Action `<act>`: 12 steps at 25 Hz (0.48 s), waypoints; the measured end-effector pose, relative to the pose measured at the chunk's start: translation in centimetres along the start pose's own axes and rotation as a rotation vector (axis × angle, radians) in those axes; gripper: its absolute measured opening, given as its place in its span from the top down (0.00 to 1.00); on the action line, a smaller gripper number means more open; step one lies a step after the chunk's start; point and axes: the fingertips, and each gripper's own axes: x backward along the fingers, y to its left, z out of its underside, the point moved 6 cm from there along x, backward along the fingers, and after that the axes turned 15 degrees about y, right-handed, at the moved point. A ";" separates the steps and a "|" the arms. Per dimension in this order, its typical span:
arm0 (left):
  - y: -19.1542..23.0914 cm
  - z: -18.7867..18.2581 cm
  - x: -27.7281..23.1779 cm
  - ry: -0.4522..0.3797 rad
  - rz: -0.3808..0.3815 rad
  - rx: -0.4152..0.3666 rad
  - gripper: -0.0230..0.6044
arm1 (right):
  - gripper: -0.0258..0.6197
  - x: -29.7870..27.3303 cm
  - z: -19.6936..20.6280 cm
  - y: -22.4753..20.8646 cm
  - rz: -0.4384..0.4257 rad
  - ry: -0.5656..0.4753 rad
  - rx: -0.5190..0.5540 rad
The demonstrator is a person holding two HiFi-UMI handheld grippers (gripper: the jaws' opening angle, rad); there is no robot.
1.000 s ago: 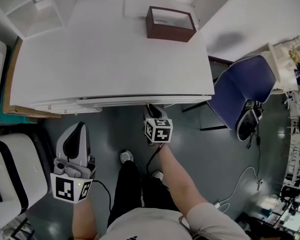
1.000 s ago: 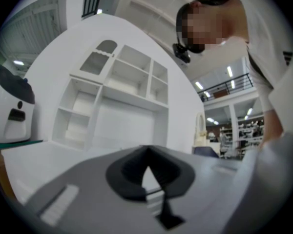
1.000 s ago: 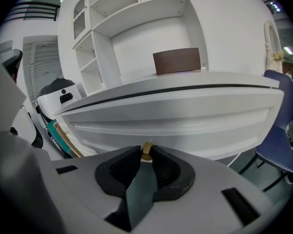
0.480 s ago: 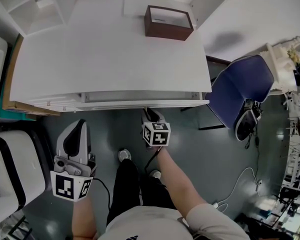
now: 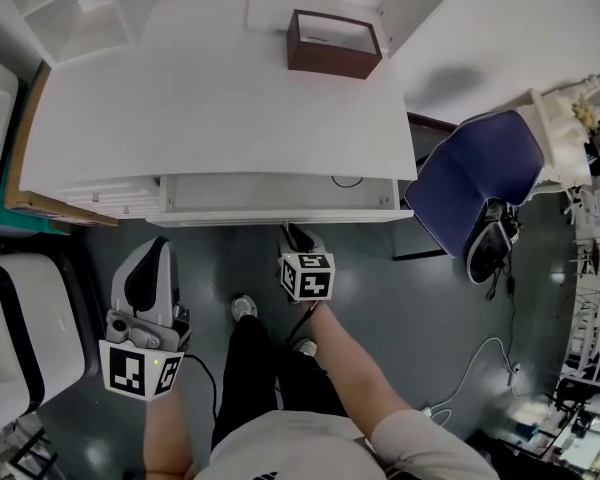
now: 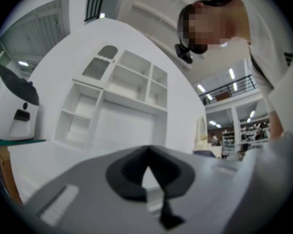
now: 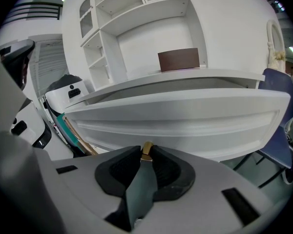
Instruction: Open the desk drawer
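Note:
The white desk (image 5: 220, 108) has its wide drawer (image 5: 280, 215) pulled partly out, so the pale inside shows. My right gripper (image 5: 291, 232) is at the middle of the drawer front, angled down. In the right gripper view the drawer front (image 7: 176, 116) fills the frame, and a small brass knob (image 7: 146, 149) sits pinched between the dark pads of the right gripper (image 7: 146, 154). My left gripper (image 5: 156, 250) hangs off to the left, below the desk edge and away from the drawer. It points level with nothing in it, and the left gripper (image 6: 147, 178) has its pads together.
A brown open box (image 5: 332, 44) stands at the back of the desk top. A blue chair (image 5: 470, 183) is to the right of the drawer and a white machine (image 5: 20, 328) to the left. A thin cable (image 5: 346, 180) lies inside the drawer. The person's legs stand below it.
The drawer has slid out from flush to partly open, showing its inside. My right gripper has drawn back toward the person with the drawer front. My left gripper has hardly shifted.

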 end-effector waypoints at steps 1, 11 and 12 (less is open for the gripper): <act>-0.1 0.0 0.1 -0.002 -0.002 0.002 0.96 | 0.84 0.2 0.3 0.1 -0.001 0.002 0.004; -1.6 -0.1 1.5 -0.015 -0.013 0.004 0.96 | 0.84 1.6 2.8 0.8 -0.016 0.026 0.022; -1.7 -0.1 1.7 -0.017 -0.014 0.004 0.96 | 0.84 1.7 3.0 0.9 -0.018 0.029 0.024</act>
